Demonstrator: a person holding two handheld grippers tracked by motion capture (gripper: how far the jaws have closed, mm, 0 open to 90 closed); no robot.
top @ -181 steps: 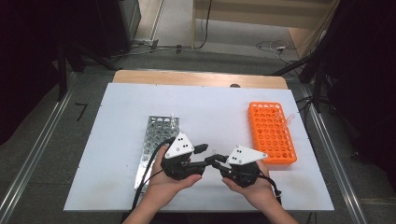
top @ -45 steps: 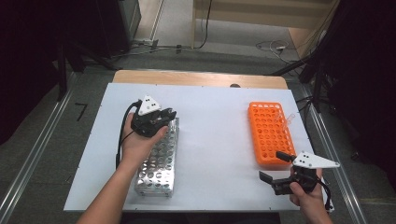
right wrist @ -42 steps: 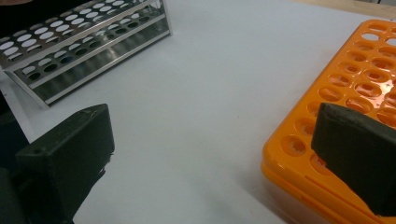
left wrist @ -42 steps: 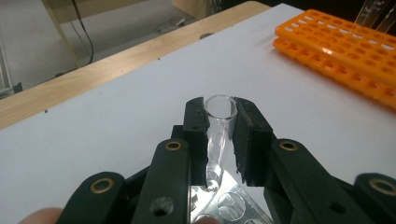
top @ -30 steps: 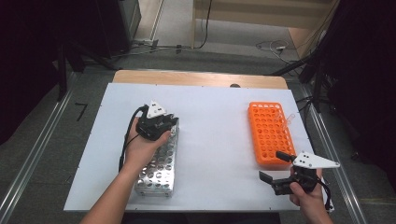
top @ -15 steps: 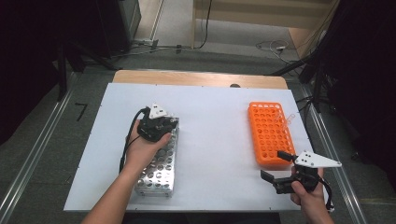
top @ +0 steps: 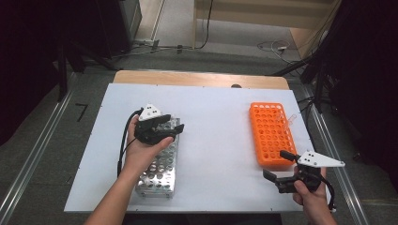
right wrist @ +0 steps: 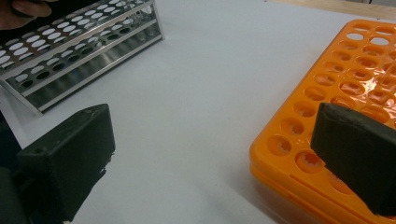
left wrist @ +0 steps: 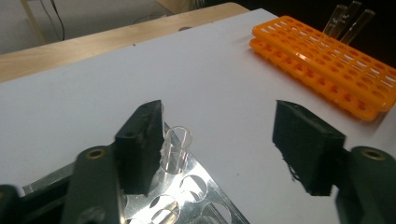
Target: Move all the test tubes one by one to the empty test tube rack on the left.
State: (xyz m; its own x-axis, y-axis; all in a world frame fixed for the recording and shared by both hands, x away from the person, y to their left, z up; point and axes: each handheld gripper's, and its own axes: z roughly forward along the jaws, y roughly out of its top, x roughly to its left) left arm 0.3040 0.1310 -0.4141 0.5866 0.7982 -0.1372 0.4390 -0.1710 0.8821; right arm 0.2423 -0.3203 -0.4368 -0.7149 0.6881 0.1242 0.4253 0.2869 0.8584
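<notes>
1. Over the far end of the metal rack (top: 160, 157), the left tool (top: 170, 127) hangs with its jaws spread wide, nothing between them.
2. From the left gripper view, a clear glass tube (left wrist: 175, 149) stands upright in a hole at the far corner of the metal rack (left wrist: 187, 198), just beside the left tool's (left wrist: 219, 140) near jaw; whether the two touch cannot be told.
3. Across from the metal rack, well apart on the white surface (top: 216, 126), lies the orange rack (top: 271, 134), lengthwise like the metal one.
4. At the far right corner of the orange rack, a few clear tubes (top: 285, 119) lean out of their holes; the left gripper view shows them (left wrist: 348, 18) tilted above the orange rack (left wrist: 327, 56).
5. Just beside the near end of the orange rack, the right tool (top: 278, 166) is held low by the right hand (top: 310, 196), jaws spread and empty.
6. In the right gripper view, one jaw sits over the near edge of the orange rack (right wrist: 336, 98), the other over the bare surface (right wrist: 205, 93), with the metal rack (right wrist: 74, 51) farther off.
</notes>
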